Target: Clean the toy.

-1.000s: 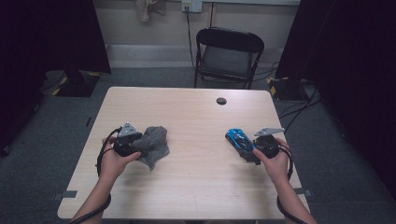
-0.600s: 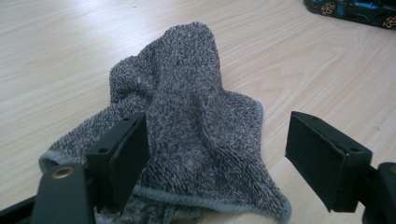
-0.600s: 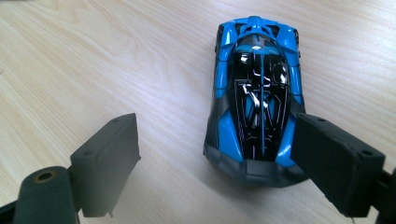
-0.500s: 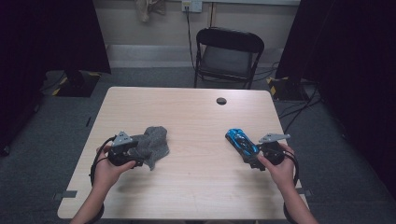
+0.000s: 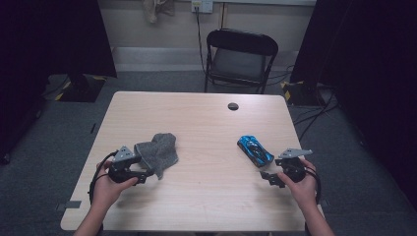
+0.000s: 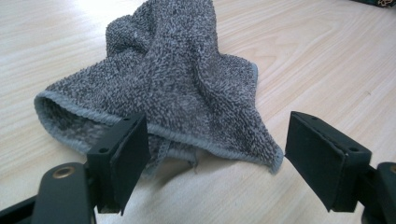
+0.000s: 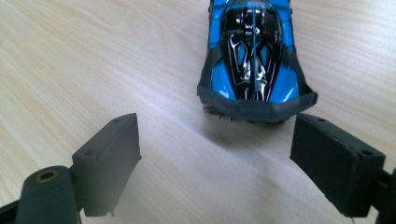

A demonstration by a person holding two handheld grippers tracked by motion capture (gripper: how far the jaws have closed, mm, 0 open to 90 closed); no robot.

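Observation:
A crumpled grey towel (image 5: 158, 151) lies on the left half of the wooden table (image 5: 206, 123). My left gripper (image 5: 142, 173) rests at its near-left edge, jaws open. In the left gripper view the towel (image 6: 177, 79) lies just ahead of my left gripper (image 6: 219, 158); its hem reaches in between the open pads, which do not press on it. A blue toy car (image 5: 254, 151) stands on the right half. My right gripper (image 5: 269, 177) sits just behind it, open. In the right gripper view the car's (image 7: 252, 56) rear end lies just ahead of my right gripper (image 7: 215, 163).
A small black round disc (image 5: 233, 106) sits near the table's far edge. A black folding chair (image 5: 241, 56) stands behind the table. Dark curtains hang on both sides. Bare wood lies between the towel and the car.
Both hands have drawn back toward the table's near edge, away from the towel and the car. The car has stayed in place; the towel has hardly shifted.

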